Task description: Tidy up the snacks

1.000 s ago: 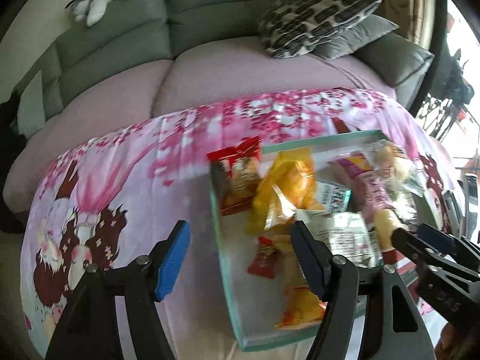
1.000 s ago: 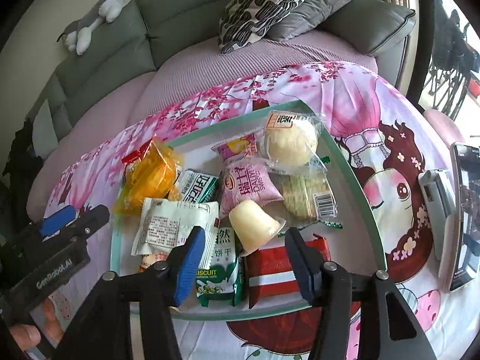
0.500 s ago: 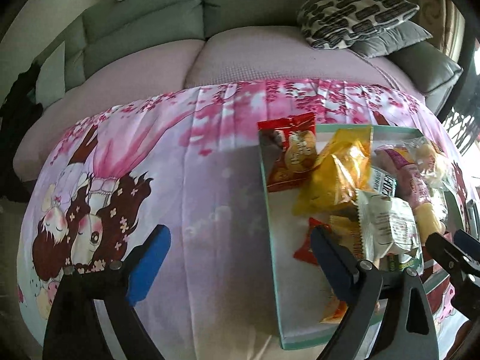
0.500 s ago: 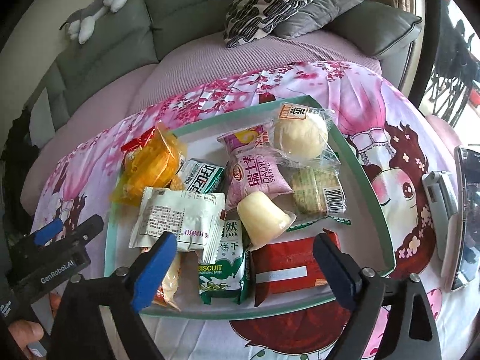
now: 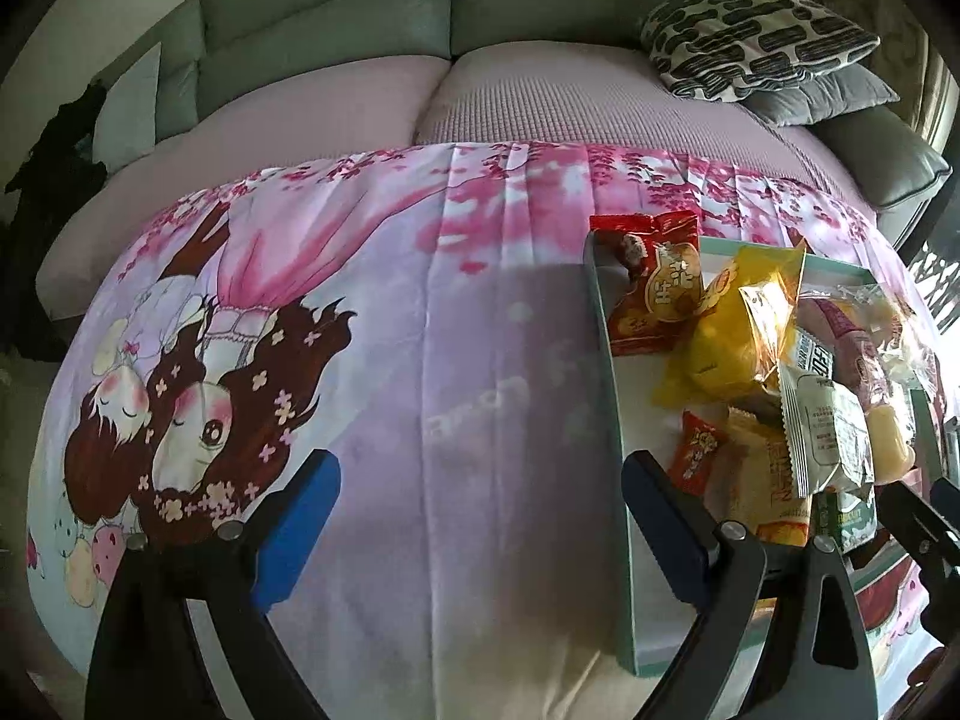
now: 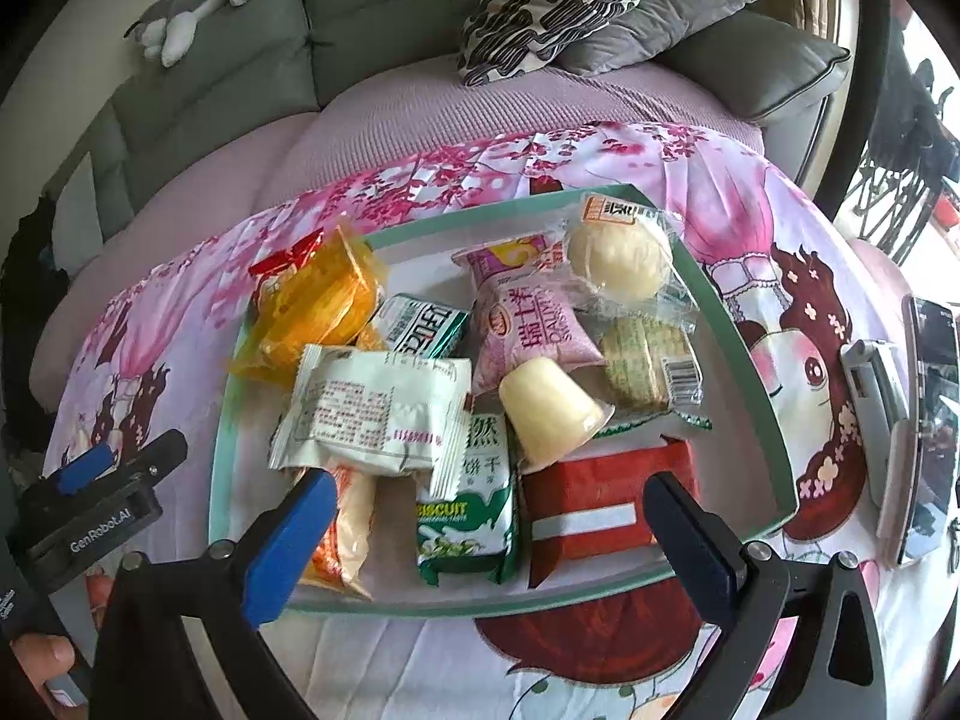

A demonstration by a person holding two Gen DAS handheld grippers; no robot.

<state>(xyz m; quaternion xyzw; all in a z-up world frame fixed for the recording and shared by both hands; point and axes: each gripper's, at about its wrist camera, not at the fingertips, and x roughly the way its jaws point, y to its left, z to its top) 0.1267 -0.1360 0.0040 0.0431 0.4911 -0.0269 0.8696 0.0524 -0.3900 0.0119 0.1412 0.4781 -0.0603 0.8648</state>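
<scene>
A green-rimmed tray (image 6: 744, 360) on a pink cartoon cloth holds several snacks: a yellow packet (image 6: 318, 312), a white packet (image 6: 372, 414), a green biscuit pack (image 6: 474, 516), a red packet (image 6: 594, 516), a jelly cup (image 6: 552, 414) and a wrapped bun (image 6: 618, 264). My right gripper (image 6: 489, 492) hovers over the tray's near side, its jaws opening wide, with the biscuit pack and red packet below the gap and nothing gripped. My left gripper (image 5: 480, 480) stands open over bare cloth left of the tray's rim (image 5: 606, 360), holding nothing.
A grey-green sofa (image 5: 450, 18) with a patterned cushion (image 5: 750, 36) lies behind the cloth, and a plush toy (image 6: 198, 0) sits on its backrest. A phone and a small device (image 6: 870, 384) lie right of the tray. The cloth (image 5: 480, 330) left of the tray is flat.
My left gripper has shifted left, from over the tray to over the cloth. Both grippers' jaws have spread much wider. The snacks have not moved.
</scene>
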